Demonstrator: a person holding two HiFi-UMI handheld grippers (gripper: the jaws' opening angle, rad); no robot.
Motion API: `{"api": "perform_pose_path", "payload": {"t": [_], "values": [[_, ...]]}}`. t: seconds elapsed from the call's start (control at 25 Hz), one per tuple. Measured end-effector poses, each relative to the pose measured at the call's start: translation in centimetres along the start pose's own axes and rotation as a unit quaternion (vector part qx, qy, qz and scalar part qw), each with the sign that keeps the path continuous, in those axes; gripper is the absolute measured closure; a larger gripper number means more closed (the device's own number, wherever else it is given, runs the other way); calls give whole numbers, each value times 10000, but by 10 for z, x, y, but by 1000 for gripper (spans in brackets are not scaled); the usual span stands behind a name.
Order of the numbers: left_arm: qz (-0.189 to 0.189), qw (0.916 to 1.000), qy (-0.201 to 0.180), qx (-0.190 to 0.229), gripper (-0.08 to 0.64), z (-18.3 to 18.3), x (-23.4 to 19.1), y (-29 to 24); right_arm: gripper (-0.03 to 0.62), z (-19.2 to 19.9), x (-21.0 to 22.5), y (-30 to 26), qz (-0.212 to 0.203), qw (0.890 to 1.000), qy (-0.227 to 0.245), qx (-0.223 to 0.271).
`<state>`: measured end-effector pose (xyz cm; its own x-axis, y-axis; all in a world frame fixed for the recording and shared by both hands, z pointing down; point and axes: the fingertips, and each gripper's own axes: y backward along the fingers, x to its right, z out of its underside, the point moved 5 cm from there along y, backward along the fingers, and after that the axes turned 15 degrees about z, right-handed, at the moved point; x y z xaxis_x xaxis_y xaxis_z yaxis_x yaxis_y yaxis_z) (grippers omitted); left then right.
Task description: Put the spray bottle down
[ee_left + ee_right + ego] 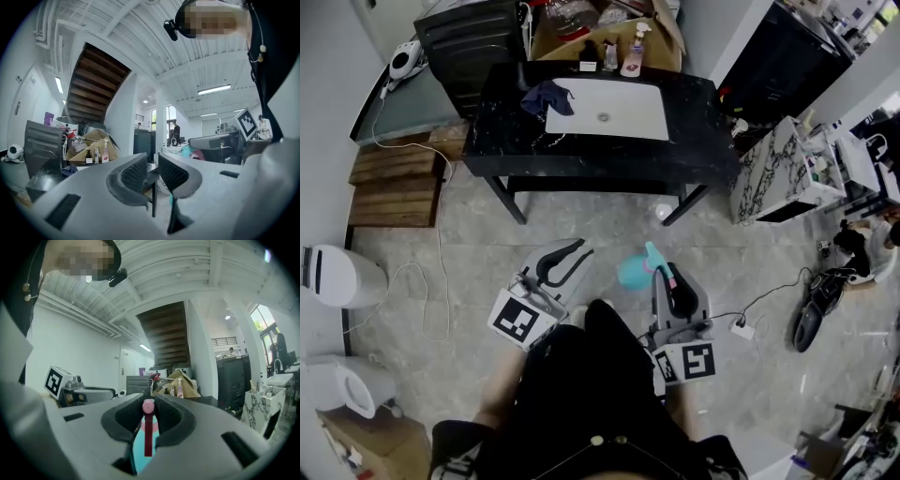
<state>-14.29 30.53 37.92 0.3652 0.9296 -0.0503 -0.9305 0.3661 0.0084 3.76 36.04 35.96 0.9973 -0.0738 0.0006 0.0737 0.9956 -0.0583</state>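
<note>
Close in, right tool [667, 274] clamped on the teal spray bottle [634, 271], pink nozzle between its jaws, bottle held in the air above the floor [469, 281]. Beside it, left tool [572, 251] slightly parted and empty. Farther off, black desk [694, 122] with white sink [637, 103], well apart from the bottle.

spray bottle [633, 274]: teal, pink nozzle [148, 407] | table [698, 122]: black | basin [623, 112]: white

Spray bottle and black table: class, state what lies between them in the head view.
In the head view, only bare grey floor separates the spray bottle, held in the right tongs, from the black table; a small pale spot there is unclear.
</note>
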Motion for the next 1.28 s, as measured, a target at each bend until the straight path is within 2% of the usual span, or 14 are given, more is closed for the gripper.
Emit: {"api": "perform_pose_path", "payload": {"t": [0.32,0.56,0.92,1.28], "values": [[-82,9997,244,-25,482,15,-17,-2,523,1,9,-25,58,10000,64,29],[-99,9995,299,-102,482,19,-42,-25,524,2,30,-59,146,9998,99,-19],[-319,9991,251,-121,483,16,-110,-81,523,0,74,-147,58,9999,92,-77],[-838,9961,232,-173,483,17,-184,-136,523,0,118,-245,-168,9997,122,-129]]}}
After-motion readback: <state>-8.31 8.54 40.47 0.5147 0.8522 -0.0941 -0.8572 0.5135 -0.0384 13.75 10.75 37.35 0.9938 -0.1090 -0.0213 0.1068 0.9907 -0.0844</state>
